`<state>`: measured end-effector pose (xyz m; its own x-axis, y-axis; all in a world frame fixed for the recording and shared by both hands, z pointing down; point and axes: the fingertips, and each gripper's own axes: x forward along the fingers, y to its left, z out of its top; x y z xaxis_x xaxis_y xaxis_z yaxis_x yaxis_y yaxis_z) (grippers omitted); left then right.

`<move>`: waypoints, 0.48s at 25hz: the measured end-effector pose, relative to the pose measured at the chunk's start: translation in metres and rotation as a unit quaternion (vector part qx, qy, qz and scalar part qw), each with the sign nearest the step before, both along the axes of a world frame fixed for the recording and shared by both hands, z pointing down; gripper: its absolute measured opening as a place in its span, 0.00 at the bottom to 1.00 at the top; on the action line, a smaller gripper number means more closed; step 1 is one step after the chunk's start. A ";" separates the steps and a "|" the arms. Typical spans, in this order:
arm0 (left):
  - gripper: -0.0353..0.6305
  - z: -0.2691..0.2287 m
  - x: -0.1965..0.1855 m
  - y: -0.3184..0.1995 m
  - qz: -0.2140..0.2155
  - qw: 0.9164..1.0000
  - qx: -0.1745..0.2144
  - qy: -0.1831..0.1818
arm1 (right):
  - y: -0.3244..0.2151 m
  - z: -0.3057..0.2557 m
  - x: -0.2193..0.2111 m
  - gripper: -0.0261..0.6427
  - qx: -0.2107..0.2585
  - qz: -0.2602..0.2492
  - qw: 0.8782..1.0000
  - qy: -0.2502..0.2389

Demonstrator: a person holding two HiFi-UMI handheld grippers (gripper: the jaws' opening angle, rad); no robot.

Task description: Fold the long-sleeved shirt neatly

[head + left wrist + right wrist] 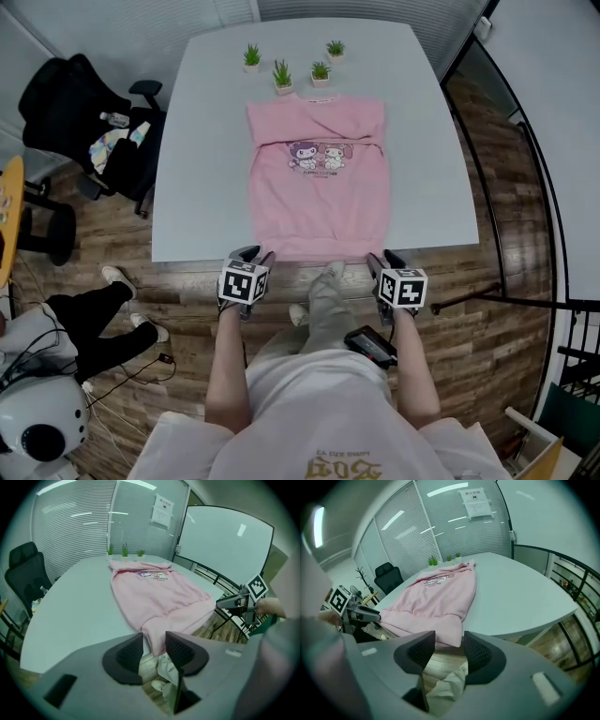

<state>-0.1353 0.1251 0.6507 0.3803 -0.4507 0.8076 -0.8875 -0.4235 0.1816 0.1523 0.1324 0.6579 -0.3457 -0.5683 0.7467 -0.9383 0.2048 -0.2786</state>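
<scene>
pink shirt (319, 192) flat on tabletop (202, 150), hem right at both tips. left tongs (153, 649) apart, hem corner in gap, not pinched yet. right tongs (449, 649) apart, corner just ahead. tip imo: bite both corners equally deep, then lift level.

Left forearm (228, 361) and right forearm (415, 366) extend forward, roughly parallel, with the left gripper (253, 253) and right gripper (382, 259) level with each other, both pitched steeply downward, jaws apart and gripping nothing.
</scene>
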 end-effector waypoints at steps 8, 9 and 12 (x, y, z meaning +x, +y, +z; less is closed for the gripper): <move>0.26 0.009 0.001 -0.002 0.008 1.000 -0.008 -0.029 | -0.009 0.004 0.003 0.24 0.009 -0.004 0.999 0.043; 0.24 0.010 0.000 -0.002 0.006 0.999 -0.008 -0.032 | -0.010 0.004 0.006 0.21 0.010 -0.001 0.999 0.050; 0.18 0.011 -0.003 -0.003 -0.004 0.999 -0.003 -0.036 | -0.009 0.005 0.008 0.10 0.010 0.000 0.998 0.056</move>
<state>-0.1388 0.1225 0.6616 0.3176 -0.4482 0.8356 -0.9019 -0.4148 0.1203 0.1599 0.1231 0.6633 -0.2613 -0.5838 0.7687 -0.9632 0.2099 -0.1679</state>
